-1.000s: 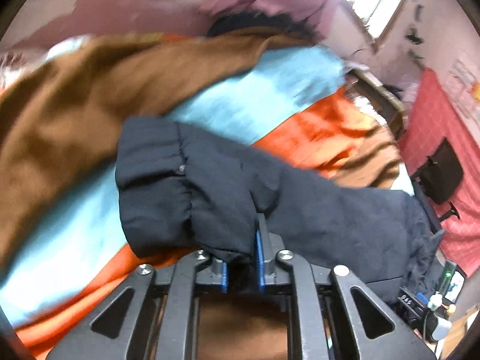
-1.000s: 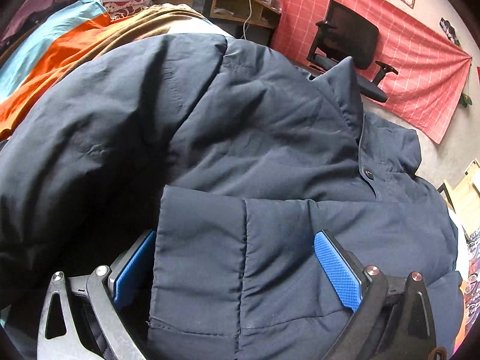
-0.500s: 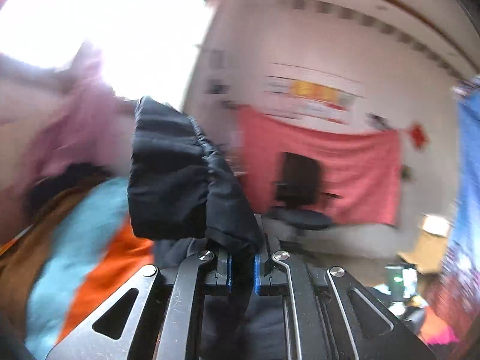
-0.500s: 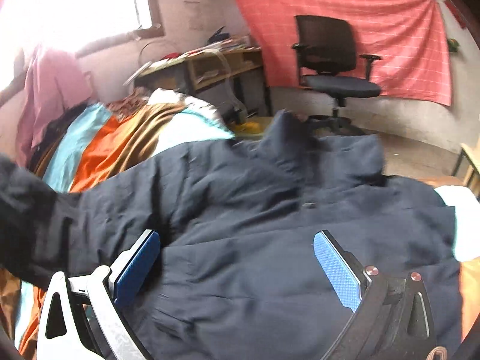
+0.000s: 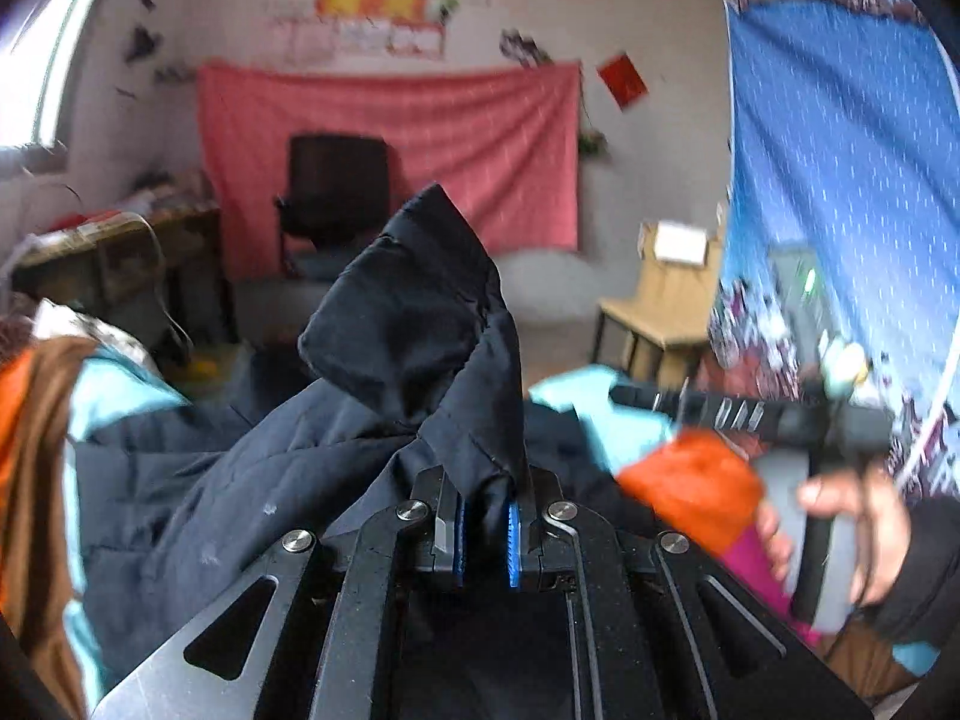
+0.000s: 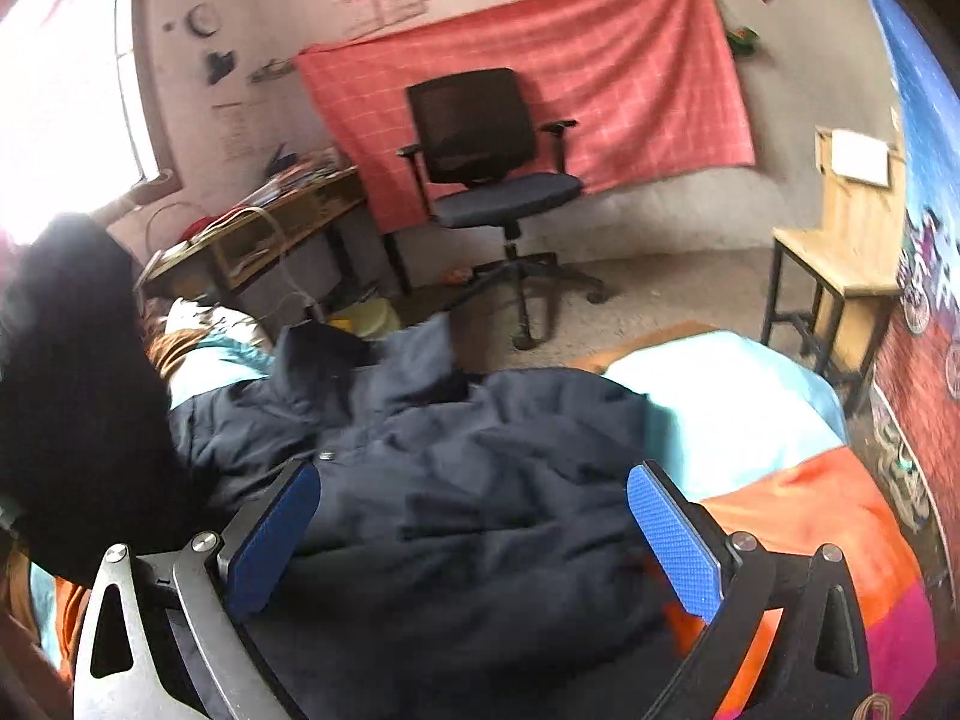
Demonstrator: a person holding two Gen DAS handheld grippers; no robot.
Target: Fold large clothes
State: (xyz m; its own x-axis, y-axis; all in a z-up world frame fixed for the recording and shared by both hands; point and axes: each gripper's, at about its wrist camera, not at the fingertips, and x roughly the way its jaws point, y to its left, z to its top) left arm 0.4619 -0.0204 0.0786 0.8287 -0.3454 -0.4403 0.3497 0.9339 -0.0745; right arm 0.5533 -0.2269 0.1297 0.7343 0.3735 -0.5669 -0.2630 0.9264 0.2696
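raised sleeve, one jacket

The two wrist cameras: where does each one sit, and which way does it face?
Left wrist: on the left claw, shut on the dark navy padded jacket, facing the black office chair; a hand shows.
Right wrist: on the open right claw, above the jacket, facing the chair.
Shared: jacket, chair, red wall cloth.

Black office chair before red wall cloth, bright window at left
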